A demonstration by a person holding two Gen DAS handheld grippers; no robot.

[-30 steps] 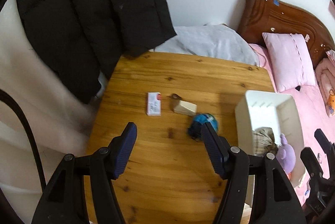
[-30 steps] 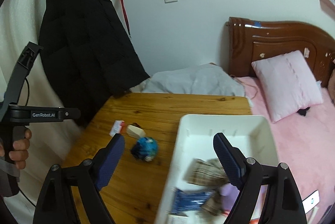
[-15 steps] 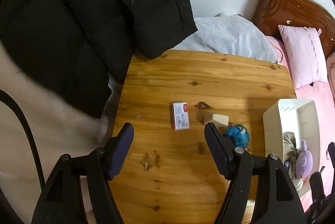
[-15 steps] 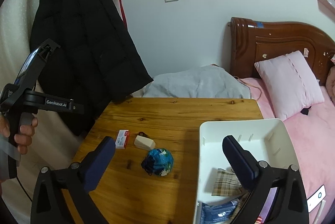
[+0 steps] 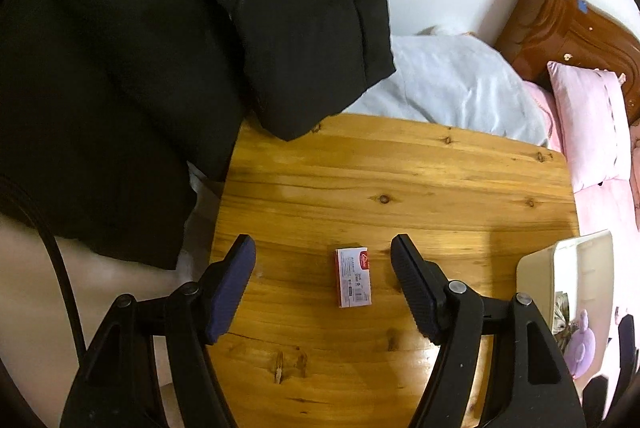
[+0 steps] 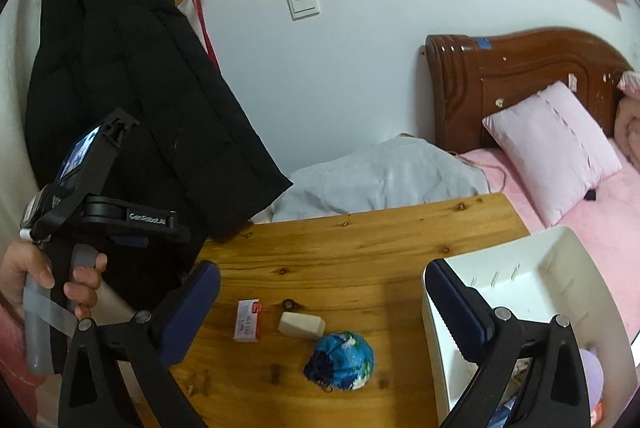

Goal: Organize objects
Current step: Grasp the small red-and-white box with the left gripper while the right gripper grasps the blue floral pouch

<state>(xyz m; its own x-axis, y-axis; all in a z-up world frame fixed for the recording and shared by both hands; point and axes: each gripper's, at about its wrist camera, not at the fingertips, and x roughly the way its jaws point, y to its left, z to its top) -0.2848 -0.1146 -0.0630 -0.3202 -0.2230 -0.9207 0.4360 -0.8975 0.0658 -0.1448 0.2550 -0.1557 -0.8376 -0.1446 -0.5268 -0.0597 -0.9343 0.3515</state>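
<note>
Left tongs apart, box centred between, untouched. Right tongs apart, just widened, empty. Risk: flat box skidding across table under uneven closing.

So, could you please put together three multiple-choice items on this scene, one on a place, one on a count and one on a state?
1. Where does the small red and white box lie?
A. In the white bin
B. On the wooden table, between the fingers of the left gripper
C. On the pink pillow

2. How many loose things lie on the table outside the white bin?
A. One
B. Three
C. Five

3. How does the right gripper stand?
A. Open and empty
B. Shut on the blue ball
C. Shut on the bin's rim

Answers:
1 B: the left wrist view shows the box flat on the wood in the gap of the left gripper.
2 B: box, pale block and blue ball.
3 A: the fingers stand wide apart with nothing pressed between them.
</note>
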